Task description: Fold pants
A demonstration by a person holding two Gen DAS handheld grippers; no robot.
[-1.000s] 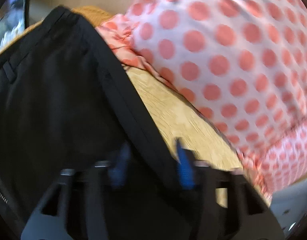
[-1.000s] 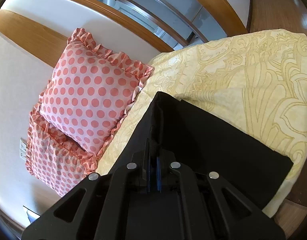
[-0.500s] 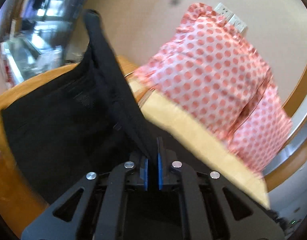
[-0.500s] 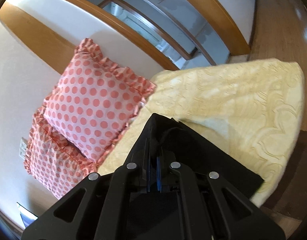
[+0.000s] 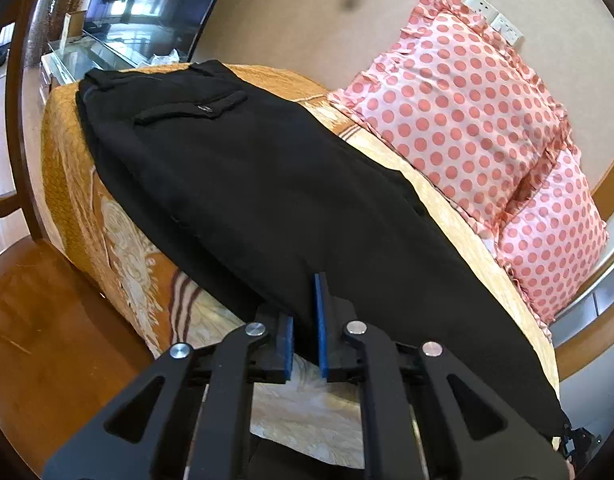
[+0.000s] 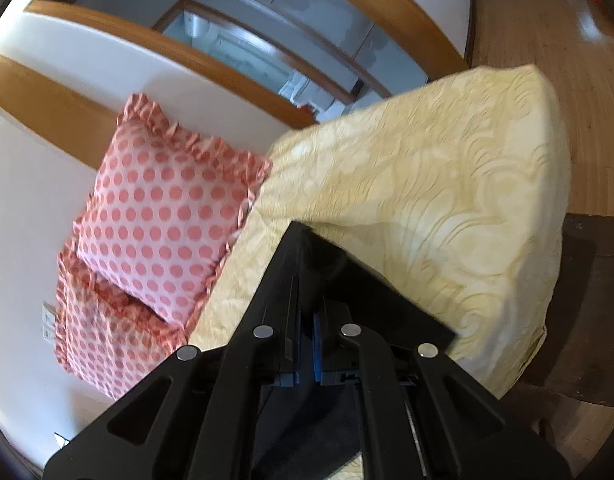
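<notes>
Black pants (image 5: 275, 184) lie stretched along a bed with a yellow patterned cover (image 5: 119, 240); the waistband and a back pocket are at the far left end. My left gripper (image 5: 305, 332) is shut on the near edge of the pants at the bed's side. In the right wrist view my right gripper (image 6: 307, 344) is shut on the other end of the pants (image 6: 347, 280), held above the yellow cover (image 6: 447, 208).
Two pink pillows with red dots (image 5: 467, 120) lean against the wall behind the bed; they also show in the right wrist view (image 6: 163, 216). Wooden floor (image 5: 47, 340) lies beside the bed. A wooden trim (image 6: 47, 100) runs along the white wall.
My left gripper closed on the pants edge and pulled back, and the pants now lie flat and stretched. My right gripper drew back and up with its end of the pants.
</notes>
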